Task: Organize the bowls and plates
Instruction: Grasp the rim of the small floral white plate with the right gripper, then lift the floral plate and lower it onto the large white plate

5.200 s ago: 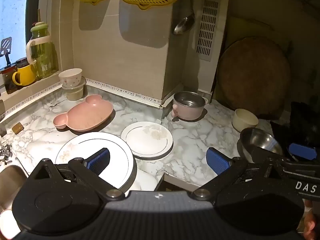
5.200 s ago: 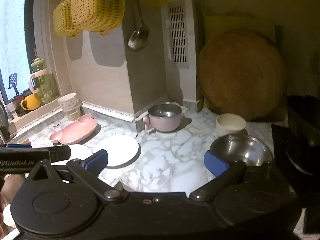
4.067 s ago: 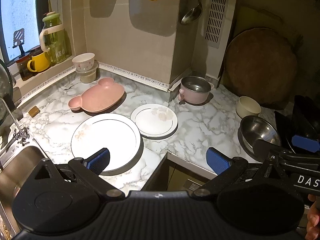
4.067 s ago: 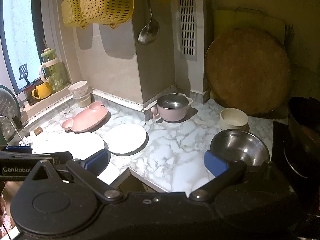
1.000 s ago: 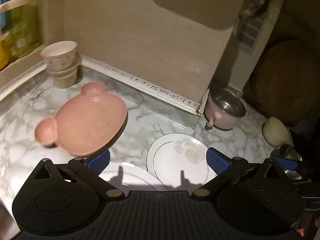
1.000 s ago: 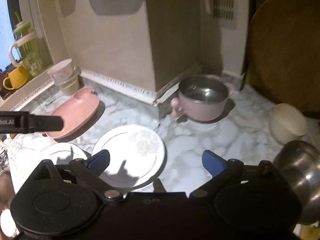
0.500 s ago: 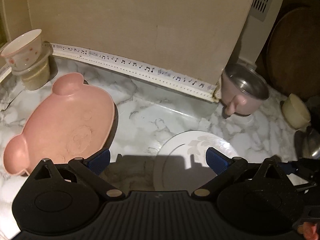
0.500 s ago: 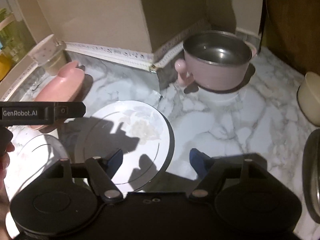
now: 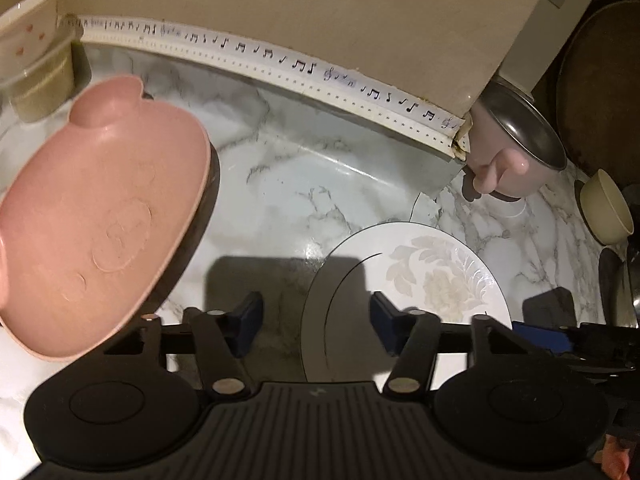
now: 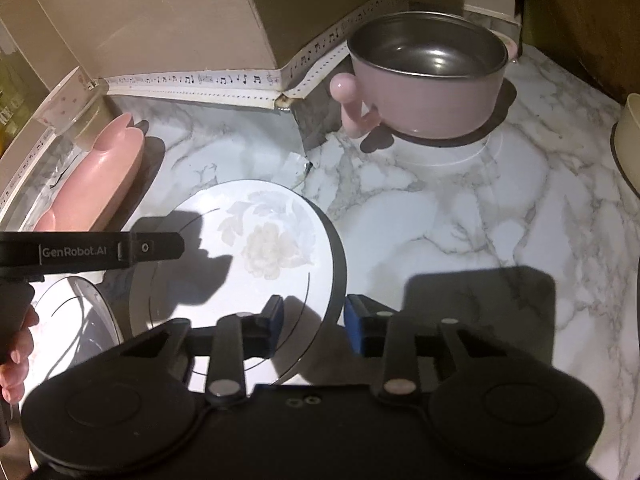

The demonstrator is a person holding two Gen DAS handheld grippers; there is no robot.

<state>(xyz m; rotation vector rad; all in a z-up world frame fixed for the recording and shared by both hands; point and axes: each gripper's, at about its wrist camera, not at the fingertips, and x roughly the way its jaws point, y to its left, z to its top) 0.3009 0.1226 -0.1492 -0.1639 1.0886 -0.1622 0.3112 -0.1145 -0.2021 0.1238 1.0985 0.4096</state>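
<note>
Marble counter point(image 9: 280, 184) in a corner, trimmed along the wall with music-note tape. At the middle, flat on the counter, small floral plate point(image 9: 440, 280).

Left gripper point(image 9: 316, 328) angled down over the plate's left edge. Fingers point(image 9: 250, 326) partly drawn in, just been closing, straddling the rim: one finger over bare counter, the other above the plate's white face. No press on the plate visible, so not grasping.

Right gripper point(image 10: 314, 320) angled down at the opposite, right edge of the same plate. Fingers point(image 10: 354, 326) closer together, also just been closing, with the dark rim between them: left finger over the plate, right finger just beside the rim on the counter side. No firm pinch to be seen here either.

Left of the floral plate, well apart from it, pink bear-shaped plate point(image 9: 100, 220). Beyond that, against the wall, two stacked bowls point(image 9: 28, 48). Just beside the floral plate's near-left edge, large white plate point(image 10: 72, 328), partly under the left gripper's arm. Behind, at the wall corner, pink pot point(image 10: 428, 92) with steel lining, standing upright. Far right, cream bowl point(image 9: 606, 208). At the left border of the right wrist view, a person's hand point(image 10: 16, 352) on the gripper handle.
</note>
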